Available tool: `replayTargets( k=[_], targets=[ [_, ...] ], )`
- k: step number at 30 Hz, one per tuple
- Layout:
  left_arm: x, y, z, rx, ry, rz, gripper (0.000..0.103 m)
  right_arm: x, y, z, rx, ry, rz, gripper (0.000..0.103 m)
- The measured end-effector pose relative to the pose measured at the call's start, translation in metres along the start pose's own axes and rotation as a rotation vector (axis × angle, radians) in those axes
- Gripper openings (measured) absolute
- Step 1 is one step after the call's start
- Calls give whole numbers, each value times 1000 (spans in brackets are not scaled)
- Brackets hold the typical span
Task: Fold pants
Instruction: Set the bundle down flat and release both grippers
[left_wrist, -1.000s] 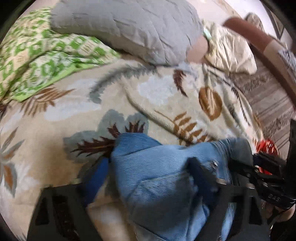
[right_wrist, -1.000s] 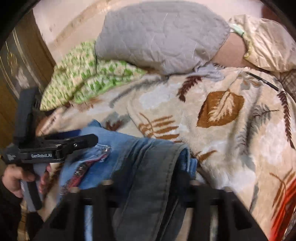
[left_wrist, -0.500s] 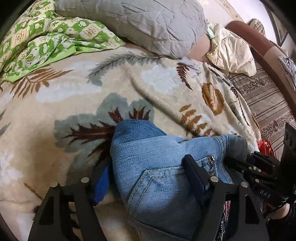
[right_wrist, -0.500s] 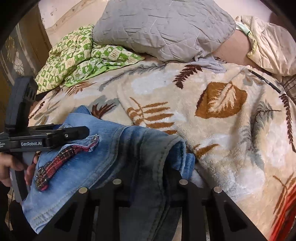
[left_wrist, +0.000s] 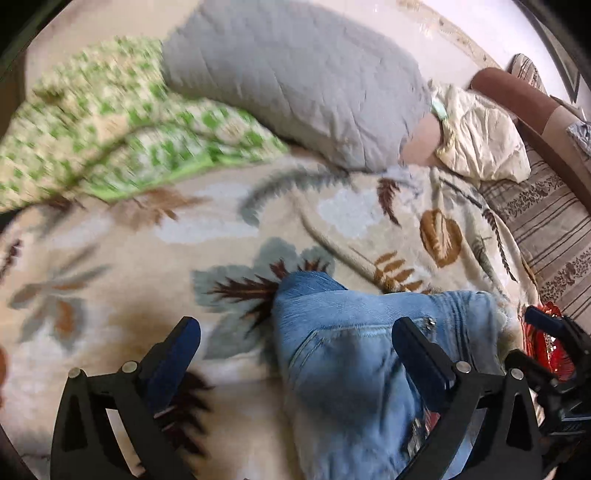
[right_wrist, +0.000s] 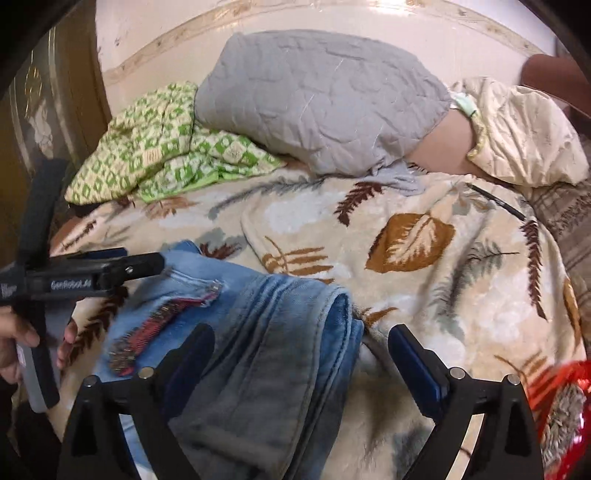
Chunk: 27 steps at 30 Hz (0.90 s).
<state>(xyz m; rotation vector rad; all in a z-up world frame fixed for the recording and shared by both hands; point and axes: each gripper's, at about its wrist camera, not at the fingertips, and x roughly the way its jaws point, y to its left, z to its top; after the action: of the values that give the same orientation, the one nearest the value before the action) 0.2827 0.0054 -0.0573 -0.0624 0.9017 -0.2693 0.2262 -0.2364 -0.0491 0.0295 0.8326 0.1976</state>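
Blue denim pants (left_wrist: 362, 332) lie folded in a bundle on a leaf-patterned blanket (left_wrist: 155, 266), with a red embroidered patch (right_wrist: 155, 332) on top. My left gripper (left_wrist: 295, 339) is open, its right finger (left_wrist: 421, 354) over the denim and its left finger (left_wrist: 173, 350) over bare blanket. My right gripper (right_wrist: 299, 350) is open, with the pants' folded edge (right_wrist: 295, 354) lying between its fingers. The left gripper also shows in the right wrist view (right_wrist: 144, 266), above the pants' far left corner.
A grey quilted pillow (left_wrist: 295, 85) and a green patterned cloth (left_wrist: 110, 140) lie at the back of the bed. A cream cushion (left_wrist: 476, 144) and a striped sofa (left_wrist: 546, 229) are at the right. A red packet (right_wrist: 561, 417) lies near the right gripper.
Both grippers have opened and let go of the pants. The denim bundle has settled onto the blanket. The left view has pulled back slightly.
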Motion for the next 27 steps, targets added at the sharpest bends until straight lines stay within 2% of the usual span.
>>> replayTargets(
  k=[1, 6, 9, 12, 15, 19, 27],
  targets=[
    [-14, 0, -2, 1, -20, 18, 103, -8, 1, 1, 6, -9, -5, 103],
    [-96, -4, -27, -15, -137, 125, 103, -70, 15, -5, 33, -82, -66, 103],
    [-138, -7, -54, -26, -199, 74, 103, -114, 28, -21, 65, -127, -99, 103],
    [-166, -17, -84, -5, -221, 63, 103, -147, 39, -44, 109, -151, -126, 103],
    [-182, -29, -109, 20, -231, 96, 103, -168, 51, -68, 128, -159, -169, 103],
    [-190, -30, -131, -9, -213, 107, 103, -182, 61, -93, 143, -150, -168, 103],
    [-195, -32, -146, -5, -199, 133, 103, -190, 78, -105, 100, -145, -180, 103]
  ],
)
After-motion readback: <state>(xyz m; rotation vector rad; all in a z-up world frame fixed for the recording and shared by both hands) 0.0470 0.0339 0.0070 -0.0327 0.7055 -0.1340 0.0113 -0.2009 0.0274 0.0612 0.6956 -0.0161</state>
